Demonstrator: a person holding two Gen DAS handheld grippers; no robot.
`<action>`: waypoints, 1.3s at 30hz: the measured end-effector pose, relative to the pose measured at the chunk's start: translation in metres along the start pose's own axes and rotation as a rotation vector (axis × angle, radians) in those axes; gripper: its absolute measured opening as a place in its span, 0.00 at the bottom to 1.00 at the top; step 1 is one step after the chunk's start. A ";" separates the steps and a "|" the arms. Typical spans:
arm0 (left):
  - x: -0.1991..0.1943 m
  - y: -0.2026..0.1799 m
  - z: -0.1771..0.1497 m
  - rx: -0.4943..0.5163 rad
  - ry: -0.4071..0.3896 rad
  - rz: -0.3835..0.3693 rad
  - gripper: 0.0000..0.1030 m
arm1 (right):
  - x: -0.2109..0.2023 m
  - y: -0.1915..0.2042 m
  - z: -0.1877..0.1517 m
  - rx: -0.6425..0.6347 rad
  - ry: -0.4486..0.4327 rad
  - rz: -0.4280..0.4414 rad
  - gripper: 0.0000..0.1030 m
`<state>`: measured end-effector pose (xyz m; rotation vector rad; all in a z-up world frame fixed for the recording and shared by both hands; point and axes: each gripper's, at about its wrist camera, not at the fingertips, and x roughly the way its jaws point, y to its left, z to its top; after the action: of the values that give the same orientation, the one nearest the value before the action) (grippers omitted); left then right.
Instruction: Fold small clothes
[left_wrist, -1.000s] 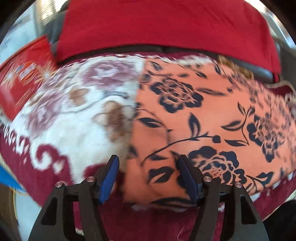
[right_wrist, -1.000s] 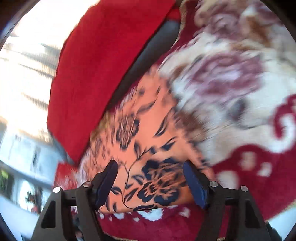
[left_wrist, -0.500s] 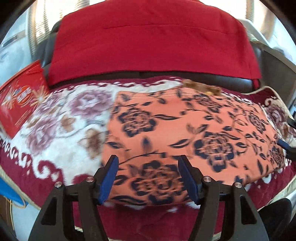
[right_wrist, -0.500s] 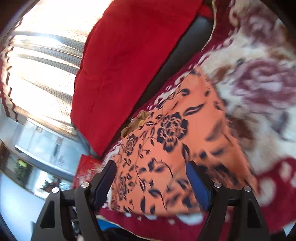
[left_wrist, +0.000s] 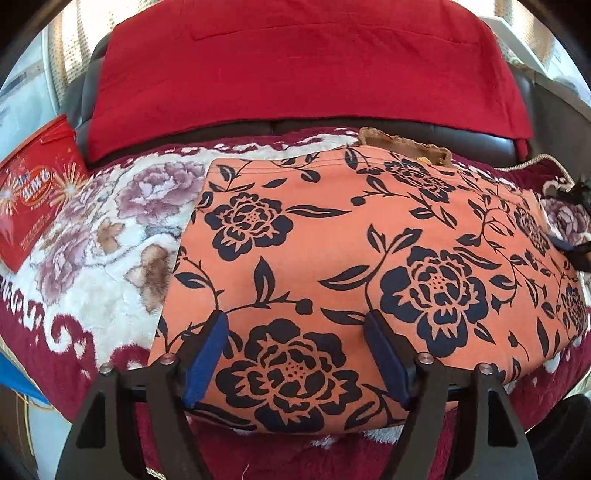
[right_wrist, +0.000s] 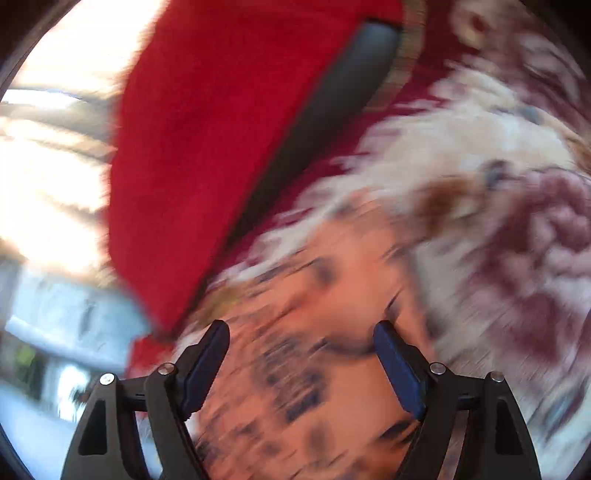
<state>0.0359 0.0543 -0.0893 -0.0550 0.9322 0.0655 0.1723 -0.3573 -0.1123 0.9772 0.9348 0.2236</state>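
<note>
Left wrist view: an orange cloth printed with dark navy flowers and leaves (left_wrist: 369, 258) lies flat, folded into a rough rectangle, on a plush blanket of cream ground with mauve roses and a maroon border (left_wrist: 103, 251). The left gripper (left_wrist: 295, 350) hangs over the cloth's near edge; its 2 blue-padded fingers (left_wrist: 207, 354) stand wide apart, and its jaws have just been opening, released, with cloth seen between them but not pinched. A tan fabric edge (left_wrist: 402, 146) shows at the cloth's far side. Behind it, a bright red cloth (left_wrist: 295, 66) drapes over a dark sofa back (left_wrist: 480, 138). A red printed box (left_wrist: 33, 195) stands at the far left.

Right wrist view (motion-blurred): the right gripper (right_wrist: 301, 360) is over the same orange cloth (right_wrist: 332, 369), jaws spread and grasping nothing, having just been opening slightly.
</note>
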 end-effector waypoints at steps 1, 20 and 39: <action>0.000 0.002 0.000 -0.012 0.004 -0.005 0.75 | -0.004 0.001 -0.001 0.016 -0.010 0.009 0.80; -0.035 0.020 -0.025 -0.084 0.013 -0.018 0.77 | -0.069 0.032 -0.151 -0.231 0.047 -0.003 0.80; -0.045 -0.049 0.003 0.004 -0.121 -0.009 0.77 | -0.088 -0.046 -0.147 0.102 -0.056 0.092 0.65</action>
<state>0.0154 0.0043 -0.0507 -0.0513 0.8114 0.0582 -0.0035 -0.3424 -0.1305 1.1167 0.8571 0.2263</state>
